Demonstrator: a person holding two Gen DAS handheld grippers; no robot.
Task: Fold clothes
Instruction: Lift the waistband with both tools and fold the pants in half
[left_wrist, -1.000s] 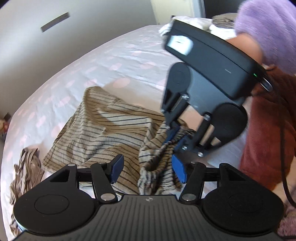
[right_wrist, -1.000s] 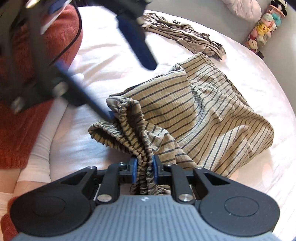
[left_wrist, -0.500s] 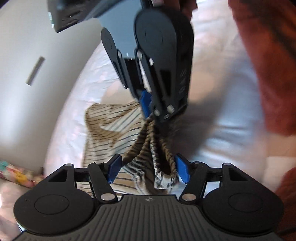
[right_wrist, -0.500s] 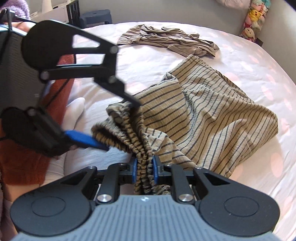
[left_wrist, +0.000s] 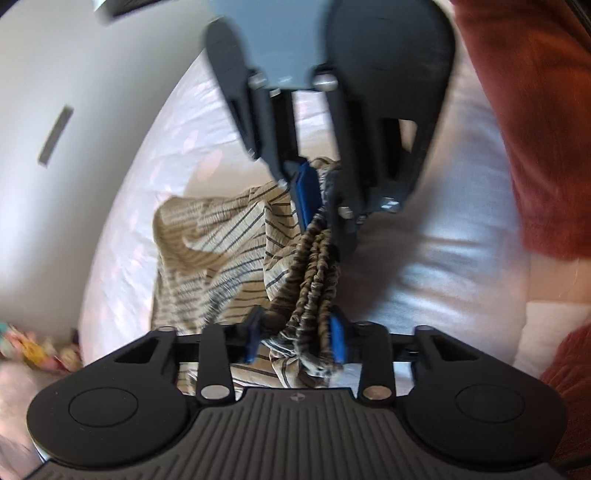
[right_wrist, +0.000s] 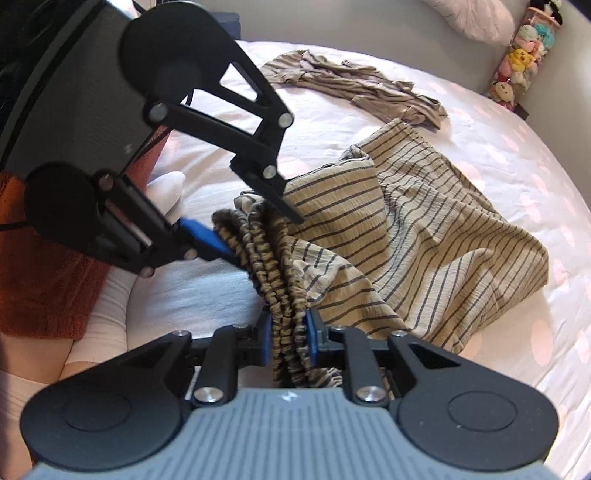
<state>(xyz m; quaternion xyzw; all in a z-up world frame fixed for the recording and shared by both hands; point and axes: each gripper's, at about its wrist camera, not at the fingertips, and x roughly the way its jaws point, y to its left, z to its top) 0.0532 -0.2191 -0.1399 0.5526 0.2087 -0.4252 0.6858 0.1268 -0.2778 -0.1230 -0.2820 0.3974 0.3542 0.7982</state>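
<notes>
A tan, dark-striped garment (right_wrist: 424, 236) lies rumpled on the bed, and its gathered elastic waistband (right_wrist: 266, 254) is lifted toward me. My right gripper (right_wrist: 290, 330) is shut on the waistband close to the camera. My left gripper (right_wrist: 264, 238) reaches in from the left, its blue pad and upper finger on either side of the same band, a gap still showing. In the left wrist view the waistband (left_wrist: 314, 280) runs from my left gripper (left_wrist: 295, 340), whose jaws stand narrowed around it, up to the right gripper (left_wrist: 325, 218). The garment's body (left_wrist: 221, 240) hangs behind.
A second brownish garment (right_wrist: 354, 86) lies crumpled at the far side of the white, pink-dotted bed (right_wrist: 498, 140). Plush toys (right_wrist: 524, 48) stand by the wall. A person's rust-red clothing (right_wrist: 48, 288) and white-clad limb (right_wrist: 166, 188) are at the left.
My left gripper swung in to face the right one and moved its fingers around the waistband; its jaws have narrowed. The right gripper kept its hold and lifted the band slightly.
</notes>
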